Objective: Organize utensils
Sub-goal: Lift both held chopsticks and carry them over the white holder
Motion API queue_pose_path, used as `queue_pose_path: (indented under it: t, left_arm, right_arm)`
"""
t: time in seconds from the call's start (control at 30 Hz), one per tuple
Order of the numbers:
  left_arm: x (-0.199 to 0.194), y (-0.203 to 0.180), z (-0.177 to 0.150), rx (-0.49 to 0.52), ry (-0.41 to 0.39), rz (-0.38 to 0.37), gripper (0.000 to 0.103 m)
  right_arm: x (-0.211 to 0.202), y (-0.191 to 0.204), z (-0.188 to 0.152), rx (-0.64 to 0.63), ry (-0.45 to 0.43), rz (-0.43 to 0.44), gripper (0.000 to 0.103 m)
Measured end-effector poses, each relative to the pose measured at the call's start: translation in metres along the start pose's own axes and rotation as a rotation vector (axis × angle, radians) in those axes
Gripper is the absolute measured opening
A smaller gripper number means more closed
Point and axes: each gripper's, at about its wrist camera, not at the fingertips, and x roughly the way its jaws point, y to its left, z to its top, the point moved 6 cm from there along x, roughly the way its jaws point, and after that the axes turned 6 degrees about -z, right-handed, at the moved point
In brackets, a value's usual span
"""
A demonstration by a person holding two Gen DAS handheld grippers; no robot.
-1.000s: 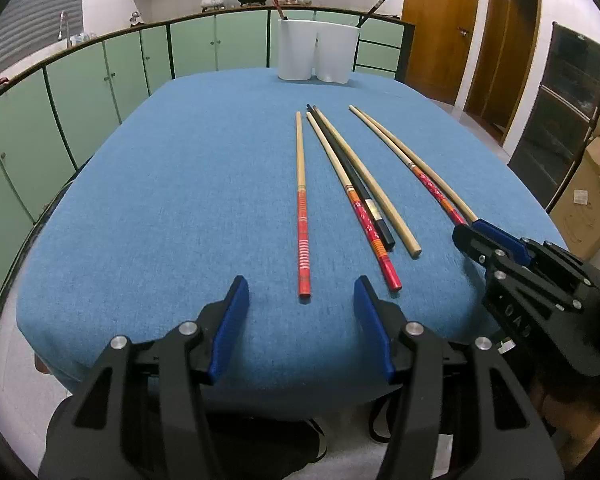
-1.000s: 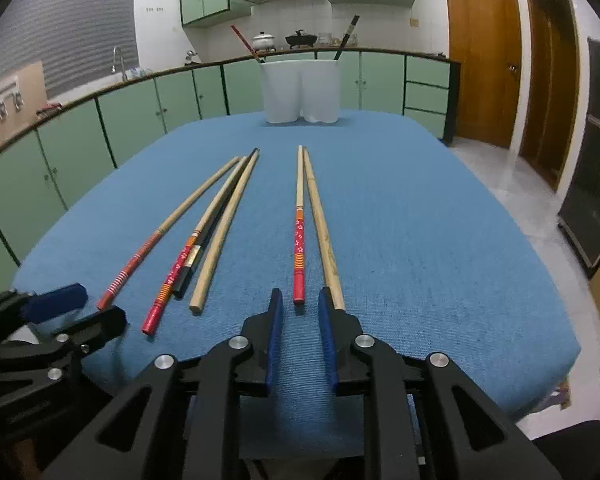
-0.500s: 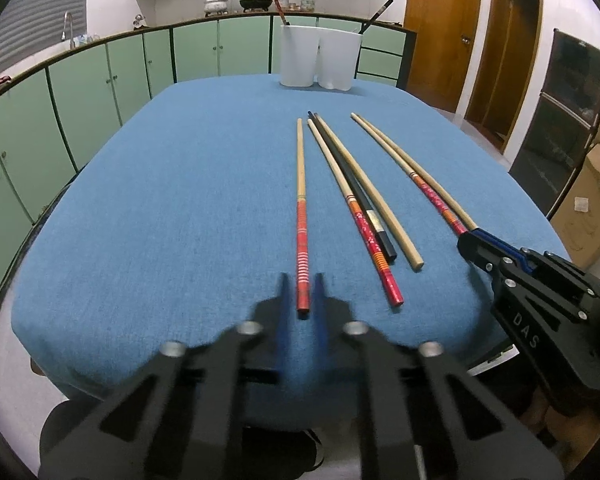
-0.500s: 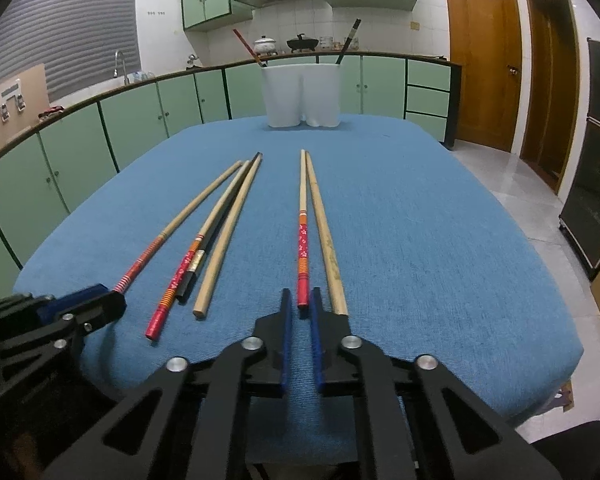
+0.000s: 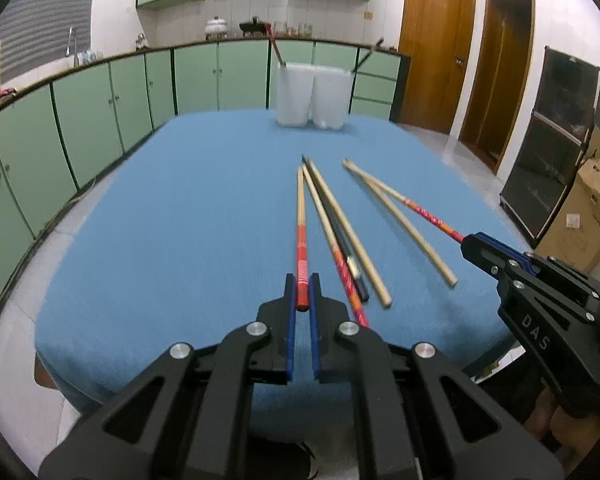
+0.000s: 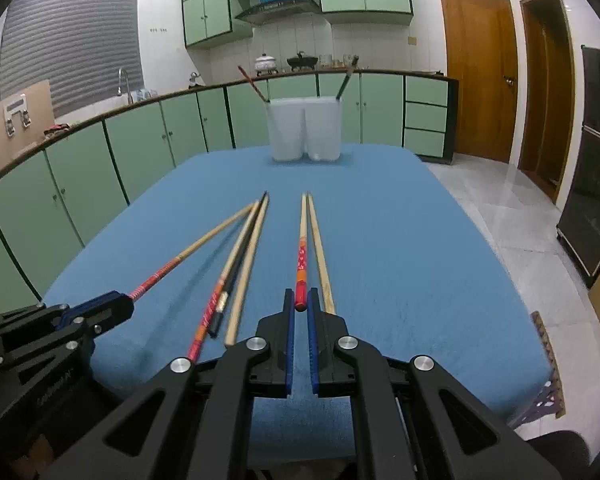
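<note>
Several chopsticks lie on the blue-covered table. My left gripper is shut on the near end of a red-striped chopstick, which is tilted with its far tip down toward the cloth. In the right wrist view this gripper shows at lower left with that chopstick. My right gripper is shut on a red flowered chopstick; it also shows at the right of the left wrist view. A white two-part holder with a chopstick in each half stands at the far end.
Between the held sticks lie a red-orange chopstick, a black one and a plain wooden one. Another plain wooden one lies beside the right gripper's stick. Green cabinets ring the left and back; a cardboard box stands right.
Both grippers closed: the left from wide open, the right from a narrow gap, each onto a red chopstick's near end. Both then rose, lifting those ends off the cloth.
</note>
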Motion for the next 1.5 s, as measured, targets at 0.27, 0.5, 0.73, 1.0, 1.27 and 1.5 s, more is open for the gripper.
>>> queue_pose_path:
  t: [0.27, 0.5, 0.73, 1.0, 1.27, 1.5]
  left_arm:
    - [-0.031, -0.005, 0.044, 0.037, -0.096, 0.007, 0.005]
    - [-0.048, -0.007, 0.089, 0.069, -0.17, 0.014, 0.005]
    - [-0.042, -0.004, 0.125, 0.086, -0.178, 0.007, 0.005]
    - [-0.037, 0.0, 0.163, 0.113, -0.186, 0.015, 0.005]
    - [-0.03, 0.001, 0.181, 0.121, -0.177, -0.001, 0.005]
    - [-0.02, 0.006, 0.204, 0.123, -0.156, -0.023, 0.005]
  right_arm:
    - [-0.028, 0.004, 0.053, -0.027, -0.089, 0.021, 0.006]
    - [-0.028, 0.013, 0.1, -0.079, -0.117, 0.04, 0.006]
    - [-0.012, 0.018, 0.137, -0.125, -0.123, 0.035, 0.006]
    - [0.006, 0.019, 0.17, -0.142, -0.099, 0.042, 0.006]
    - [0.018, 0.018, 0.19, -0.177, -0.062, 0.063, 0.006]
    - [0.029, 0.018, 0.211, -0.191, -0.039, 0.077, 0.006]
